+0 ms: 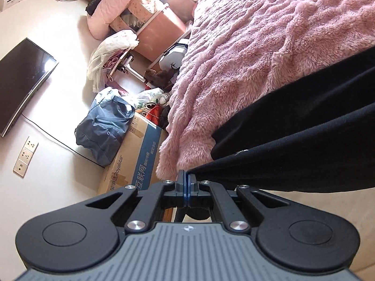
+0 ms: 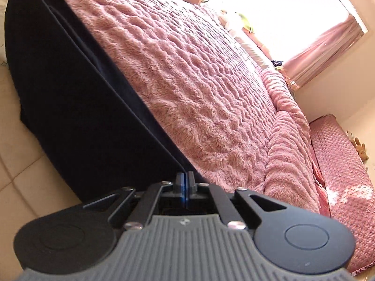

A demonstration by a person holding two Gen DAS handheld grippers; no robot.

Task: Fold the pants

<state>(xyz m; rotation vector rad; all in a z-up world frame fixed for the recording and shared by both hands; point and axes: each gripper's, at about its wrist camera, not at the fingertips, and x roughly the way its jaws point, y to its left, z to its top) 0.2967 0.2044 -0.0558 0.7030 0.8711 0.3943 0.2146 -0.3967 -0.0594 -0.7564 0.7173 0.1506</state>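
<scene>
Black pants [image 1: 304, 135] stretched taut between left gripper [image 1: 186, 178] and right gripper [image 2: 185, 178].

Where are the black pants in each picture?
Left wrist view: the black pants fill the right side, stretched from the left gripper, shut on a corner, off the right edge.
Right wrist view: the pants fill the left side, running up to the top left corner from the right gripper, shut on them.
Shared landmark: the fluffy pink blanket, beside the pants in both.
</scene>
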